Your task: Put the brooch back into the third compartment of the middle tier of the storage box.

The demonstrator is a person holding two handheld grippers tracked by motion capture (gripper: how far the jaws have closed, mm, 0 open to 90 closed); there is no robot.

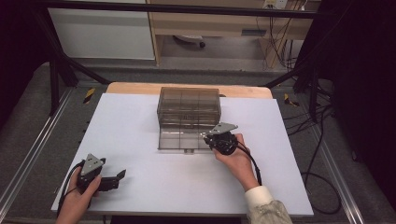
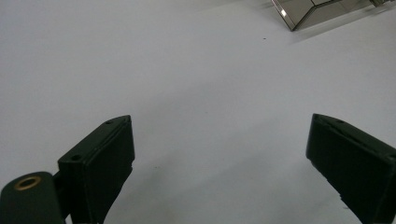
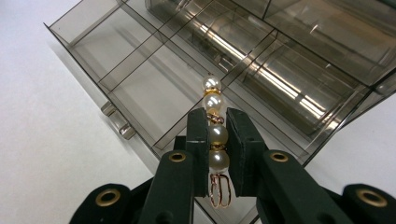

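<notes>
Holding pearl string [image 3: 214, 125] over smoky compartment box [image 3: 140, 60], right gripper [image 3: 217, 122] clamped

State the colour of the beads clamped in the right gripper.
Pearly white beads with gold spacers, clearest in the right gripper view.

a white-topped table [image 1: 140, 140] carries a smoky clear compartment box [image 1: 188, 109], its drawer pulled open.

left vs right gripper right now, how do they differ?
The left gripper has its jaws spread wide with nothing between them; the right gripper is closed on a string of pearl beads. The left gripper sits over bare white table near the front edge; the right gripper is at the open smoky plastic organizer box. Both are hand-held, with black jaws.
</notes>
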